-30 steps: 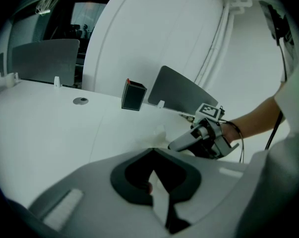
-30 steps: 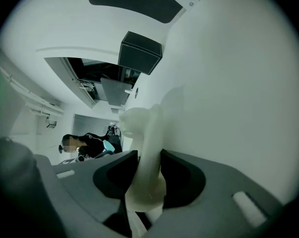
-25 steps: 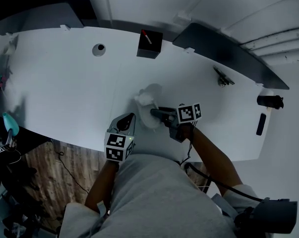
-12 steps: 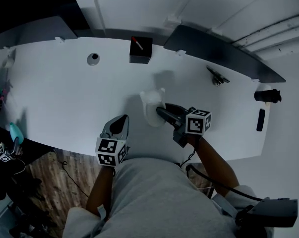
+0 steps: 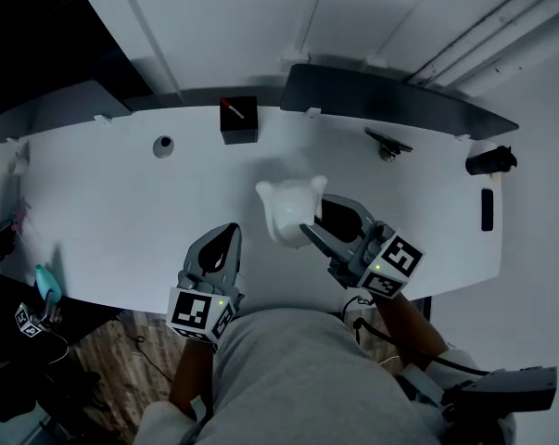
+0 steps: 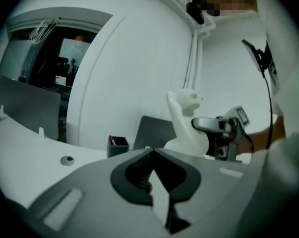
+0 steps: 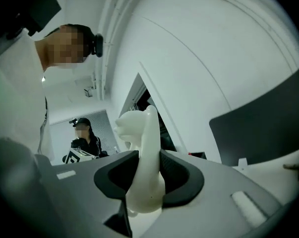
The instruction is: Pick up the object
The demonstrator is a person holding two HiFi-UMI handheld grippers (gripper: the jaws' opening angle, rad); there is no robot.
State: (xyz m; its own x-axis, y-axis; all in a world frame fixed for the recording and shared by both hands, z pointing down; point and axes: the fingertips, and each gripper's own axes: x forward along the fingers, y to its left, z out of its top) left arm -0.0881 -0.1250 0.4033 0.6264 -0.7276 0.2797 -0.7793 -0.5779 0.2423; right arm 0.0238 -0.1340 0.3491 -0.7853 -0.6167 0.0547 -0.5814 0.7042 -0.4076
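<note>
The object is a white animal-shaped figurine (image 5: 288, 207), held up above the white table (image 5: 112, 202). My right gripper (image 5: 318, 228) is shut on it from the right. In the right gripper view both dark pads squeeze the figurine (image 7: 142, 152) at its narrow part, and its head sticks out past my right gripper (image 7: 148, 175). My left gripper (image 5: 225, 236) hovers just left of the figurine, jaws shut with nothing between them. The left gripper view shows the closed tips of my left gripper (image 6: 151, 155), with the figurine (image 6: 186, 125) and the right gripper (image 6: 212, 125) beyond them.
A black pen box (image 5: 238, 119) and a round grommet (image 5: 162, 146) sit near the table's back edge. A dark panel (image 5: 390, 109) stands behind. A small black clip (image 5: 387, 144), a dark cylinder (image 5: 490, 160) and a slim black bar (image 5: 487, 209) lie at the right.
Both grippers have risen toward the camera. The right one has lifted the figurine off the table and rolled. The left has stayed shut and empty.
</note>
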